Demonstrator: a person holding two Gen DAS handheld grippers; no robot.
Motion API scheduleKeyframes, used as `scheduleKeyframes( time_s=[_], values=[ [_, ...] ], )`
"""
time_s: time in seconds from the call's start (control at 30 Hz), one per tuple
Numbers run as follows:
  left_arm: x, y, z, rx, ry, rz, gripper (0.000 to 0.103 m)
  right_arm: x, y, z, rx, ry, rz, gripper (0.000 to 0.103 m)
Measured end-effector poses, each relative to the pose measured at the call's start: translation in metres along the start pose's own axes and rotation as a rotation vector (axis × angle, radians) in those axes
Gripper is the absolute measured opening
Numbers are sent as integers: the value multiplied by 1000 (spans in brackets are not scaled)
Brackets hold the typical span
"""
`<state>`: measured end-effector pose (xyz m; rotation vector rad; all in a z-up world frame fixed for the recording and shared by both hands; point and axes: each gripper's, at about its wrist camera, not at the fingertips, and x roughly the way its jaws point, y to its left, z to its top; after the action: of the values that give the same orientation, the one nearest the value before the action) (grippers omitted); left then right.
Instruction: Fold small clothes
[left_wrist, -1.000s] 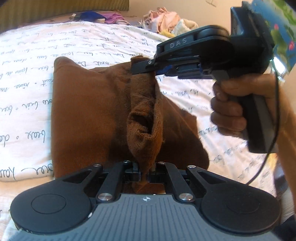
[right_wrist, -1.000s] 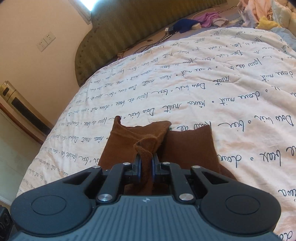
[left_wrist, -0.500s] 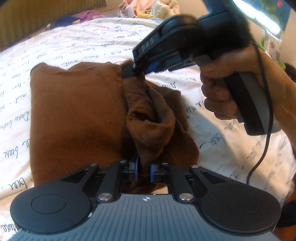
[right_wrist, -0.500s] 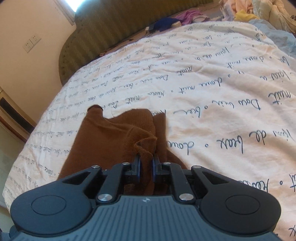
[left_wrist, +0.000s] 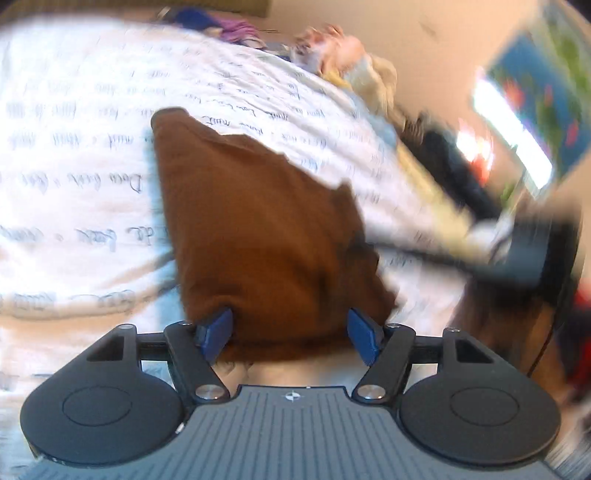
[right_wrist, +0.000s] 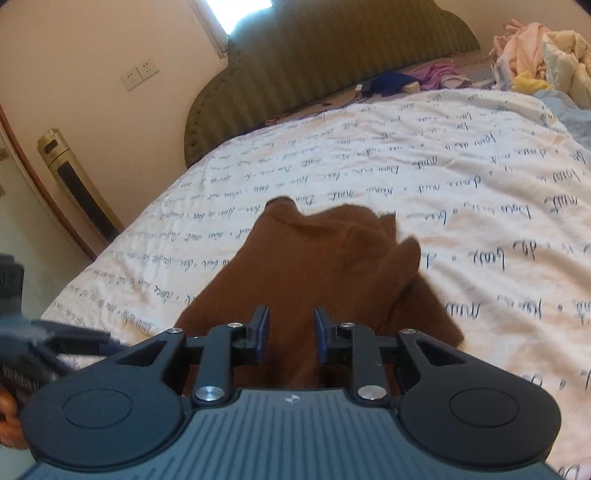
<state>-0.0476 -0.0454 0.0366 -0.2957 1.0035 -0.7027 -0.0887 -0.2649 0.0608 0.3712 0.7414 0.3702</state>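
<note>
A small brown garment lies folded on the white bedspread with script writing. My left gripper is open, its blue pads wide apart at the garment's near edge, holding nothing. In the right wrist view the same brown garment lies flat with a rumpled right side. My right gripper is open just above its near edge, empty. The right gripper shows blurred at the right of the left wrist view.
A green padded headboard stands at the far end of the bed. A pile of pale clothes lies at the far right, blue and purple items by the headboard. A tall tower fan stands by the wall on the left.
Both grippers were shut on the raised brown fabric; both have opened and let it drop onto the bed. The right gripper has swung away to the right. The left view is motion-blurred.
</note>
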Motion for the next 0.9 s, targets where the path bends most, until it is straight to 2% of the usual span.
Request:
scheduleKeyframes(
  time_s=[0.03,0.1,0.13,0.17,0.2,0.23,0.3,0.37,0.4,0.43,0.47,0.53,0.6,0.67,0.73,0.8,0.9],
  values=[
    [6,5,5,-20,-2,-23,77,3,1,-9,-2,27,2,24],
    [28,13,9,-38,58,-6,79,12,-3,-31,-12,74,-54,24],
    [40,14,7,-20,102,38,72,14,-5,-39,-28,81,-72,24],
    [48,16,1,8,121,84,59,12,-6,-45,-49,61,-59,24],
    [45,15,-4,47,97,98,58,7,-6,-46,-36,62,-48,24],
    [39,14,-6,56,110,102,58,2,-7,-44,-17,66,-37,24],
    [18,17,-9,9,109,85,60,-17,-6,-36,-16,37,-24,27],
    [-4,17,-5,29,55,81,83,-34,-12,-27,-8,-1,-44,58],
    [-12,16,2,37,21,110,92,-38,-19,-22,9,-10,-51,90],
    [-18,17,11,46,-20,138,102,-40,-29,-19,35,-24,-45,100],
    [-25,17,20,53,-51,153,102,-41,-39,-16,68,-42,-49,99],
    [-25,30,45,-5,-61,142,102,-36,-57,-8,123,-7,-47,99],
    [-11,47,71,-86,-24,76,102,-31,-76,-4,207,4,-27,99],
    [9,66,88,-172,19,34,102,-22,-94,-2,297,29,52,99],
    [32,82,98,-251,70,-35,102,-13,-107,-1,368,26,75,99],
    [46,91,101,-297,80,-81,102,-2,-117,1,415,47,98,99],
    [67,88,102,-278,116,-69,102,8,-122,3,424,59,75,99]
  ],
)
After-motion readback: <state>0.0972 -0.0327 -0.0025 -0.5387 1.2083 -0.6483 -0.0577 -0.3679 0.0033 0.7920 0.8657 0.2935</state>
